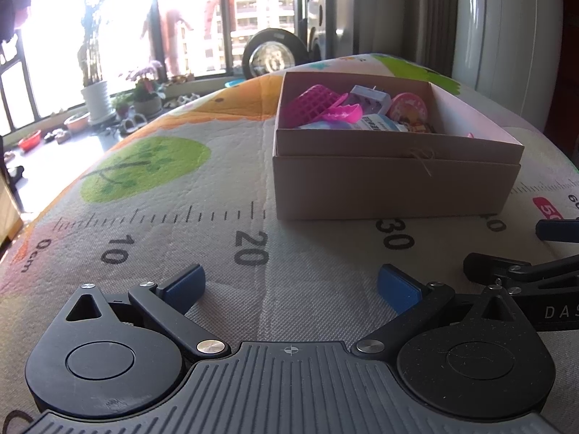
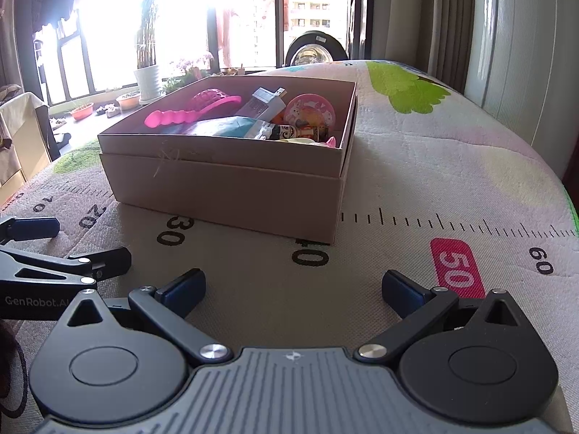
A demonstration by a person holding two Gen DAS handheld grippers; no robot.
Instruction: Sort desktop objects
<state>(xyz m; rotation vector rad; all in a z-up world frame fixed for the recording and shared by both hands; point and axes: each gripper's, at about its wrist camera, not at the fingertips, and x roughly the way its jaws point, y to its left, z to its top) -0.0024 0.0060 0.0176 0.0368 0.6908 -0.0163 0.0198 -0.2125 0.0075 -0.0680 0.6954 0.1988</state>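
A tan cardboard box stands on the printed mat, also in the right wrist view. It holds a pink mesh toy, a pink beaded stick, a white USB adapter, a round pink tin, a blue packet and a small figure. My left gripper is open and empty, low over the mat in front of the box. My right gripper is open and empty, beside it to the right; its fingers show in the left wrist view.
The mat carries a ruler print with numbers and green tree shapes. Beyond the table edge are windows, potted plants on the floor, a tyre and curtains at right.
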